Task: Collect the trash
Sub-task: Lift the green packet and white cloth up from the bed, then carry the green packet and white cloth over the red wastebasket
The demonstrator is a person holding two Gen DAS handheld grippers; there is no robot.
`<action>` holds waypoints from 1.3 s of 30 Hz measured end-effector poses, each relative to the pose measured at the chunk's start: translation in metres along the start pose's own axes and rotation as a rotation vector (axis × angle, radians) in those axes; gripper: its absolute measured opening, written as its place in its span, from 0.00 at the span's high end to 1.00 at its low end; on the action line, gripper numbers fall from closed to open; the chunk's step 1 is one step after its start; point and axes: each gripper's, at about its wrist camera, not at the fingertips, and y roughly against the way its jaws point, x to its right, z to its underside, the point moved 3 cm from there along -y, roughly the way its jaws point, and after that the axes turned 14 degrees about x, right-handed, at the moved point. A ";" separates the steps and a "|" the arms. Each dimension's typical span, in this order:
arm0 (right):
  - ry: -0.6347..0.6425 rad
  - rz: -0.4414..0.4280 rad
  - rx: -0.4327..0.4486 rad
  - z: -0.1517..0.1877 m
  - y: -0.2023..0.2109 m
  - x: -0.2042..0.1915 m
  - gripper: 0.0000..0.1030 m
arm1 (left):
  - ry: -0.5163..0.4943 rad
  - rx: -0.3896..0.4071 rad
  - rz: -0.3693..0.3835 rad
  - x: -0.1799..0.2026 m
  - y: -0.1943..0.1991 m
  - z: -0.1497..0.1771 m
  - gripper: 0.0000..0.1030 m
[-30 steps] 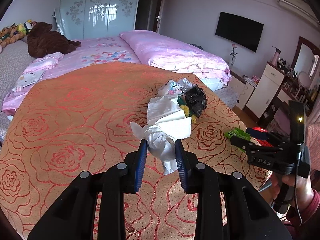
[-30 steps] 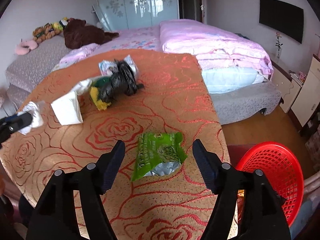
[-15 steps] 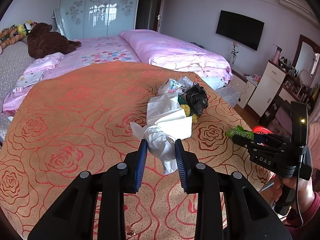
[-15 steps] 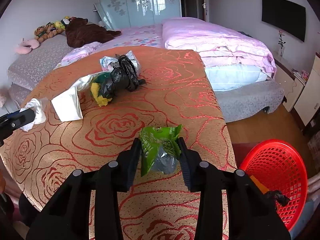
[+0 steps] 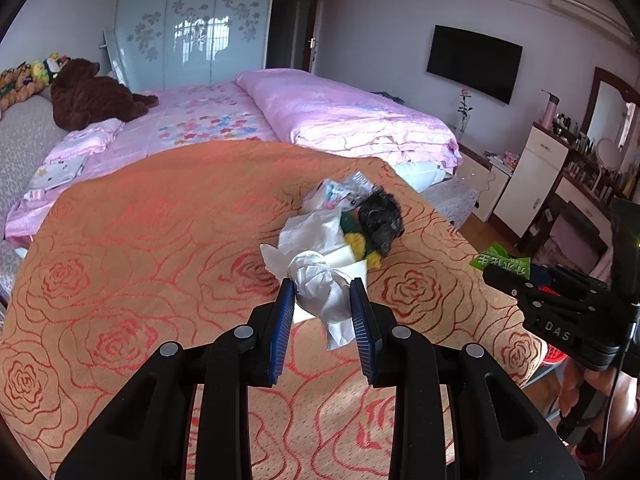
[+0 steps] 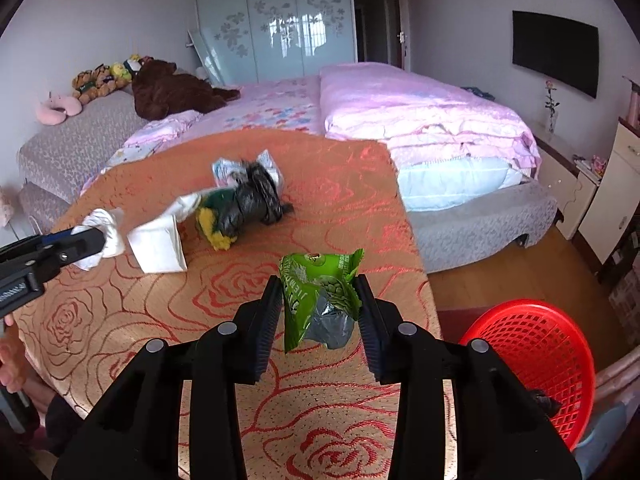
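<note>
My left gripper (image 5: 322,296) is shut on a crumpled white tissue wad (image 5: 320,290), held just above the orange rose-patterned bedspread (image 5: 140,260). The right gripper (image 6: 318,296) is shut on a green snack wrapper (image 6: 316,292), lifted a little off the spread. Behind them lies a trash pile: a black plastic bag (image 6: 252,200), a yellow-green sponge (image 6: 214,230), a folded white paper (image 6: 158,240) and a printed wrapper (image 6: 228,166). The red mesh basket (image 6: 532,356) stands on the floor to the right of the bed corner. In the left wrist view the right gripper (image 5: 504,268) shows at the right edge with the green wrapper (image 5: 498,258).
A pink bed with a folded duvet (image 6: 420,108) lies beyond the spread. Plush toys (image 6: 172,92) sit at the far left. A white cabinet (image 6: 612,188) and a dresser (image 5: 592,176) line the right wall. A hand (image 5: 600,392) holds the right gripper.
The right gripper closed on the green wrapper and lifted it off the bedspread. The left gripper kept still with the tissue wad.
</note>
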 end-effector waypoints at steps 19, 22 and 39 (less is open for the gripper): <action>-0.046 0.086 0.103 -0.034 0.049 0.037 0.65 | -0.073 0.036 0.090 0.064 -0.014 -0.030 0.73; -0.059 0.109 0.110 -0.034 0.055 0.048 0.65 | -0.072 0.029 0.111 0.071 -0.018 -0.030 0.73; -0.132 0.237 0.122 -0.022 0.083 0.111 0.65 | -0.094 -0.007 0.229 0.141 -0.042 -0.036 0.73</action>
